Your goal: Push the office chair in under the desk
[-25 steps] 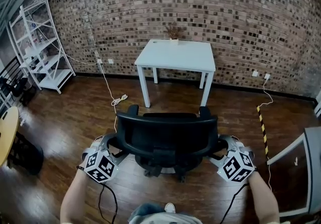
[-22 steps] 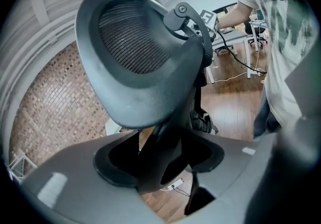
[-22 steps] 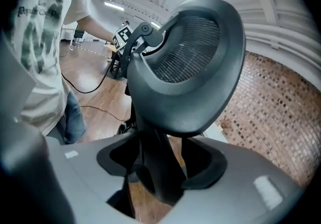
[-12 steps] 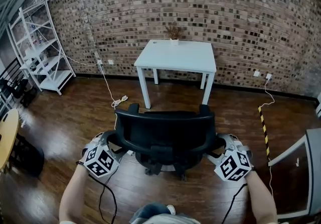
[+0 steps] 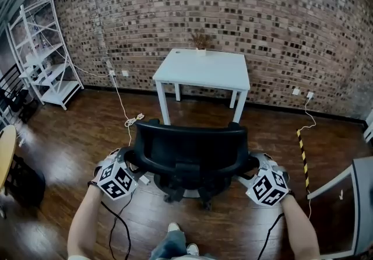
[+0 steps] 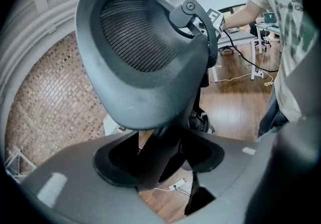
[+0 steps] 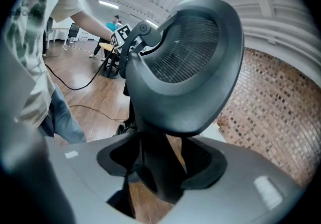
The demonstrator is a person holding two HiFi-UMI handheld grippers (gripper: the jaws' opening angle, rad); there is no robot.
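The office chair [image 5: 189, 151] is black and stands on a dark wood floor [image 5: 64, 130]. It is in front of the white table [image 5: 204, 69] but not under it yet. Its back faces the person. The table stands against a brick wall [image 5: 274, 14] and has a small plant [image 5: 200, 39] at its far edge. A white shelf rack [image 5: 44, 55] stands by the wall on the left.

The person stands right behind the chair with both arms reaching forward and down. The left tongs [image 5: 130, 164] are on the left side of the chair's back, low down. The right tongs [image 5: 252, 167] are on the right side, at the same height. In each gripper view the jaws stand wide and the thick edge of the chair's back fills the gap, so each pair of tongs holds the chair.

A strip of floor lies between the chair and the table. The gap between the table's front legs faces the chair. A white cable [image 5: 133, 119] lies on the floor near the left table leg, just beside the chair. A yellow and black stripe [image 5: 303, 151] runs along the floor, well off to the right.
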